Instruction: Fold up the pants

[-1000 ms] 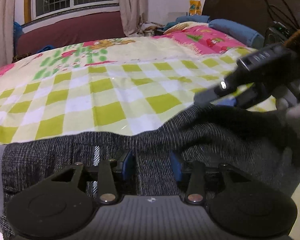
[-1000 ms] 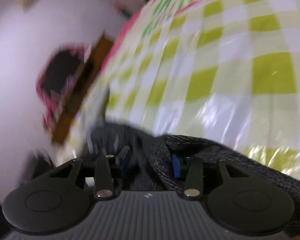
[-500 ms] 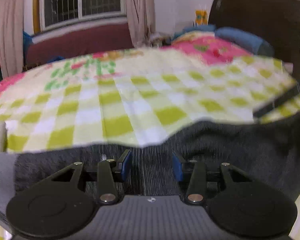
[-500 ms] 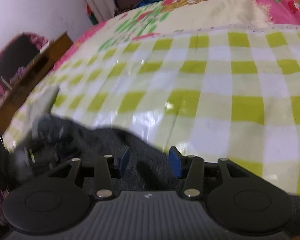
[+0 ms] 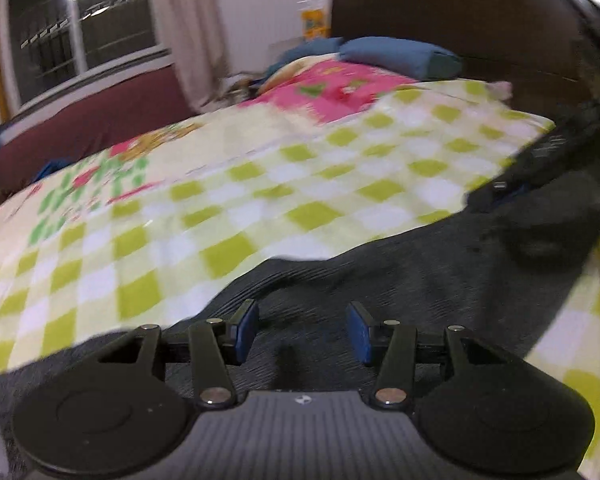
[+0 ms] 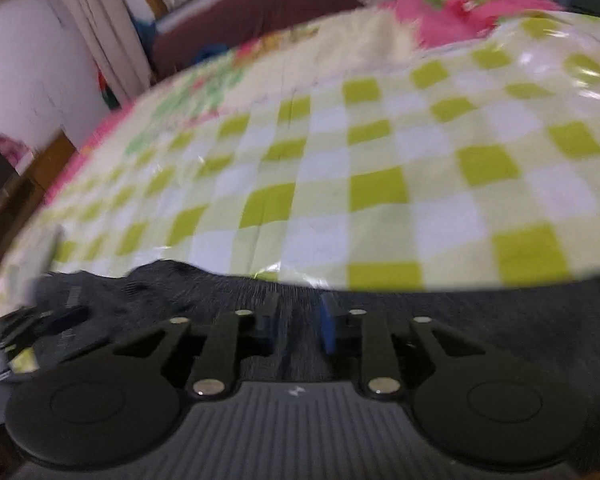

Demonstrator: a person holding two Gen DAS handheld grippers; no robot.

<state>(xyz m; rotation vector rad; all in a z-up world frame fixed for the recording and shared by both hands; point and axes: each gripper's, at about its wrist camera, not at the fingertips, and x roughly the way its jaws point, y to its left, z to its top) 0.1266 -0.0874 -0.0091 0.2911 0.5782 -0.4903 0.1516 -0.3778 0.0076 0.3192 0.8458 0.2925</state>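
1. Left gripper [image 5: 302, 330]: blue pads spread wide, nothing pinched; dark pants [image 5: 400, 280] lie beneath and between.
2. Right gripper [image 6: 296, 326]: pads narrower apart, motion blur; can't tell if cloth is nipped.
3. Pants: near edge of checked bedspread [image 5: 260, 208], spanning left to right; far edge wavy.
4. Risk: left side unheld, so a right-only pull likely skews the fold.
5. Risk: glossy bedspread; cloth may slide or bunch.
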